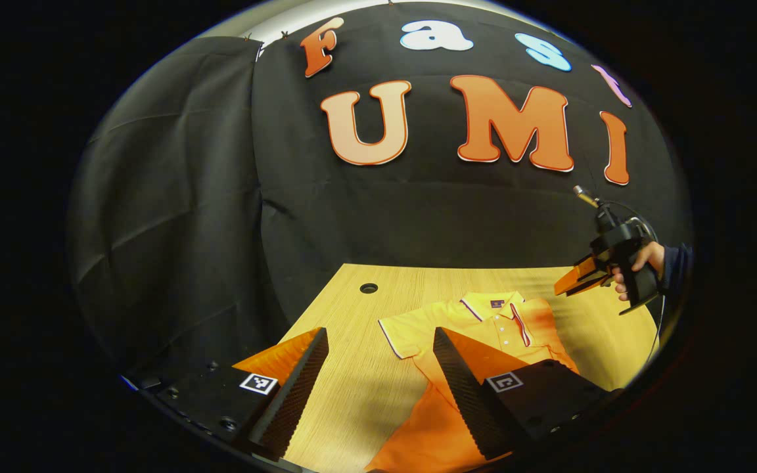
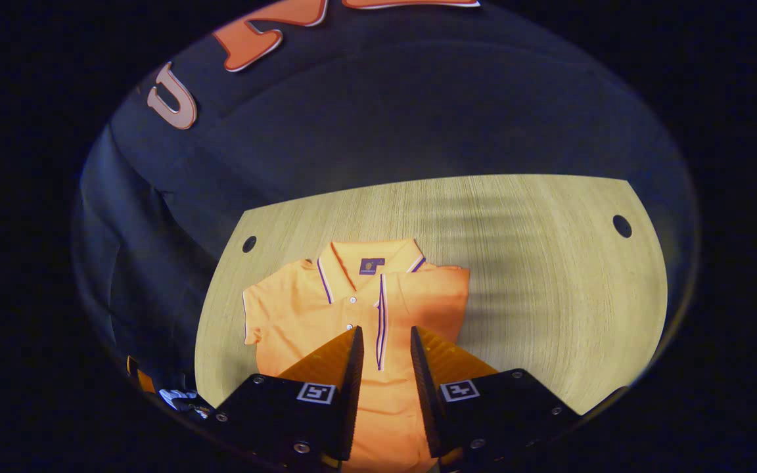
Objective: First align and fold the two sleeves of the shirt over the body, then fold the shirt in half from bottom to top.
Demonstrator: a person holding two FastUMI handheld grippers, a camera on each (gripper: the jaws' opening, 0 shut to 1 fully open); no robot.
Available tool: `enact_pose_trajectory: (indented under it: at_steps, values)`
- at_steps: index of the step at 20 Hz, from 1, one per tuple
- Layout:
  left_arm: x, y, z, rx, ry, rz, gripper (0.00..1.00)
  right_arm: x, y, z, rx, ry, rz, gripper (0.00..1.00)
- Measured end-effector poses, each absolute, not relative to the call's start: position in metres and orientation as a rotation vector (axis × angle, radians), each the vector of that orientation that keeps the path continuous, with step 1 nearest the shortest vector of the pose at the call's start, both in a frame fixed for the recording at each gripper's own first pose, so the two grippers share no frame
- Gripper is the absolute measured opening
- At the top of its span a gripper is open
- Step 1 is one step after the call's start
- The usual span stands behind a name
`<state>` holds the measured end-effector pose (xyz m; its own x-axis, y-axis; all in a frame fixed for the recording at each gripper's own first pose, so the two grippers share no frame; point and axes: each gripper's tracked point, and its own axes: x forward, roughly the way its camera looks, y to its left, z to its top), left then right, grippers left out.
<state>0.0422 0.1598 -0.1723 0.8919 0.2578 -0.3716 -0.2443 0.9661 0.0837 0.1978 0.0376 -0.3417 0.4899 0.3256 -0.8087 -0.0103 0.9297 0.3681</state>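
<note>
An orange polo shirt (image 1: 491, 320) lies flat on the wooden table (image 1: 352, 381), collar toward the back wall. In the right gripper view the shirt (image 2: 299, 309) has its left sleeve (image 2: 253, 322) spread out. The other sleeve (image 2: 444, 295) is folded over the body, leaving a straight edge. My left gripper (image 1: 380, 335) hovers wide open above the table beside the shirt's spread sleeve, holding nothing. My right gripper (image 2: 385, 334) hangs over the shirt's chest, its jaws a small way apart with no cloth between them. In the left gripper view a hand holds the right gripper (image 1: 575, 279) above the shirt's far side.
The table (image 2: 536, 295) has round cable holes (image 1: 368, 288) (image 2: 249, 244) (image 2: 622, 226) near its back corners. Black cloth walls close the booth behind and at the left. Bare wood lies to the right of the shirt in the right gripper view.
</note>
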Motion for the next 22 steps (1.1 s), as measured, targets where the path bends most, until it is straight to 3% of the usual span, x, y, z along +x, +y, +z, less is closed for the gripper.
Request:
enact_pose_trajectory:
  at_steps: [1,5,7,13,22]
  values:
    - [0.052,0.166,-0.175,0.026,0.407,0.255,0.99,0.195,0.032,-0.332,0.326,1.011,0.198,0.52]
    - [0.102,0.18,-0.204,-0.015,0.511,0.188,0.99,0.177,0.013,-0.285,0.336,0.898,0.124,0.71]
    - [0.124,0.184,-0.231,-0.068,0.596,0.141,0.99,0.166,0.0,-0.26,0.354,0.825,0.076,0.73]
    - [0.187,0.193,-0.292,-0.156,0.797,0.042,1.0,0.114,-0.035,-0.214,0.342,0.708,-0.124,0.92]
    - [0.244,0.198,-0.392,-0.158,1.112,0.031,0.98,0.014,-0.044,-0.18,0.312,0.667,-0.32,0.96]
